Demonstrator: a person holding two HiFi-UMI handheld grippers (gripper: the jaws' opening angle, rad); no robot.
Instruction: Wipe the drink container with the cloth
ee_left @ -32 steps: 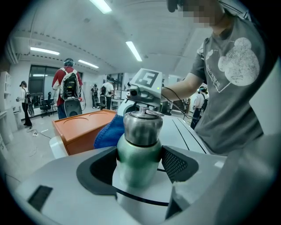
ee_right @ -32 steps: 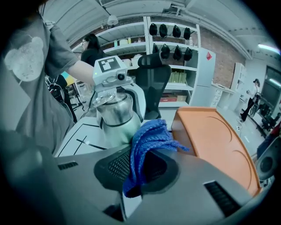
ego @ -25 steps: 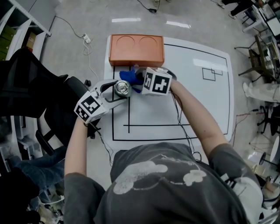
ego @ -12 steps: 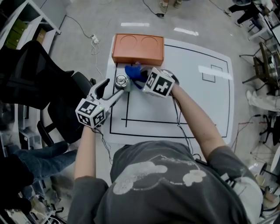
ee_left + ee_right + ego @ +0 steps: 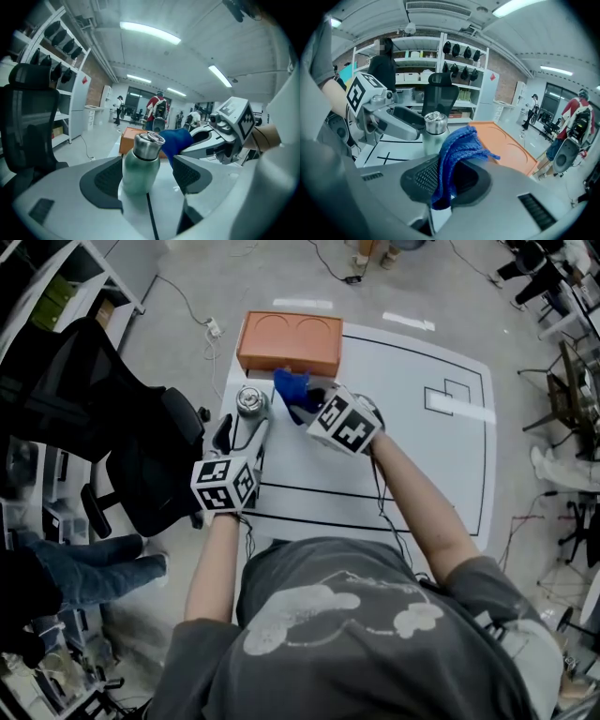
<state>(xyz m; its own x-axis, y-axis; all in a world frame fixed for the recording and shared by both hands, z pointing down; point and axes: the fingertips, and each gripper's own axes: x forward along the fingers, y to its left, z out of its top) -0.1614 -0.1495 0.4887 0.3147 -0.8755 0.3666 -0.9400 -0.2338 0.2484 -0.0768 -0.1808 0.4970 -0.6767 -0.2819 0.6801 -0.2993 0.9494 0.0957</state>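
1. The bottle point(image 5: 249, 401) is standing upright on the white table point(image 5: 412, 456). It is sitting near the table's left edge, just in front of the orange tray point(image 5: 289, 341). Its pale green body is showing below a steel cap.
2. The left gripper point(image 5: 246, 424) is reaching toward the bottle from the person's side, with its jaws standing wide apart and the bottle between them. The bottle is sitting close against the left jaw, and a clear gap is showing at the right jaw, so the gripper is not squeezing it.
3. The right gripper point(image 5: 314, 401) is pinching the blue cloth point(image 5: 291, 387). Its jaws are pressing on the folded fabric, which is bunching up out of them.
4. The cloth is hanging just to the right of the bottle's top, near the tray's front edge. I cannot tell whether cloth and bottle are touching.
5. The tray is lying at the table's far edge, showing two round recesses.
6. A black chair point(image 5: 141, 456) is sitting on the floor beside the table's left side, near the left gripper.
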